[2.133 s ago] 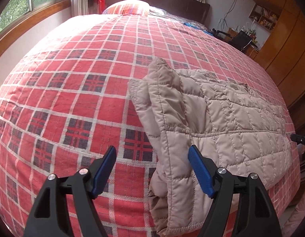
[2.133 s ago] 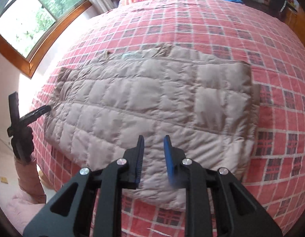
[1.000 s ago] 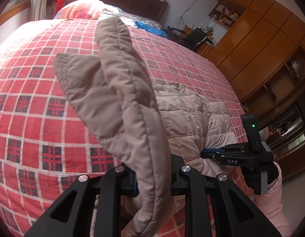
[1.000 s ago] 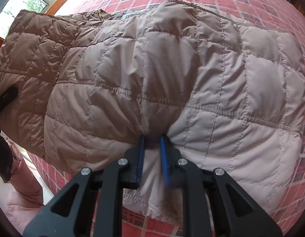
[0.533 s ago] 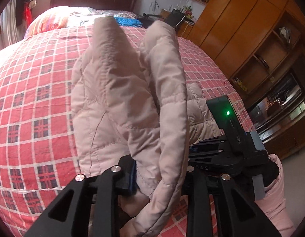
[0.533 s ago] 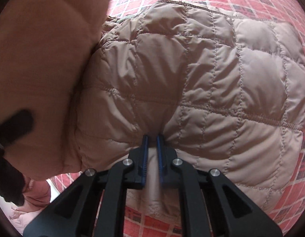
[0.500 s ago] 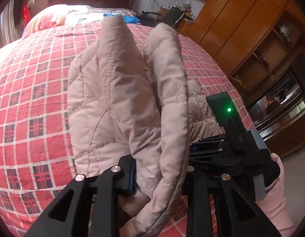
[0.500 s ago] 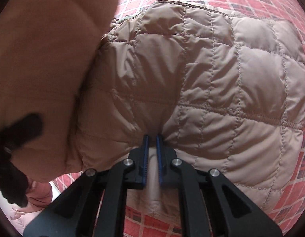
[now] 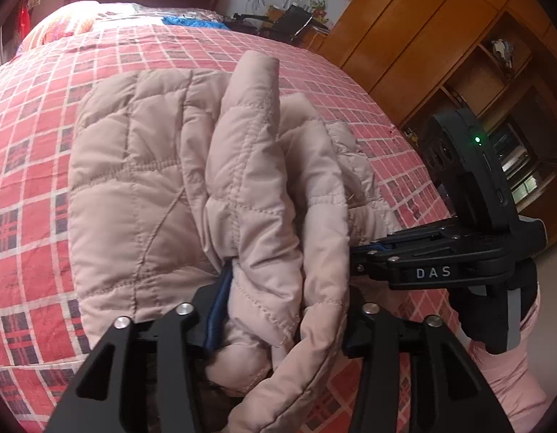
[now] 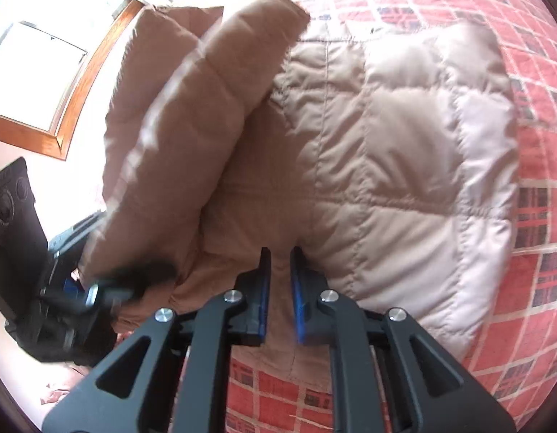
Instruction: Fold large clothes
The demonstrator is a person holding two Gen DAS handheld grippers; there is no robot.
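Lying on the red plaid bedspread [image 9: 33, 166], the beige quilted jacket [image 9: 134, 195], left gripper [image 9: 278, 310] pinching a thick raised fold at 6 o'clock, right gripper [image 10: 279, 288] clamping its hem, seemingly tight, wooden wardrobe [image 9: 415, 36] standing at 2 o'clock.

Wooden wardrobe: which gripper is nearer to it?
Right. In the left wrist view the right gripper sits on the side toward the wardrobe, clamping the jacket; the left gripper grips the jacket's other end, farther away.
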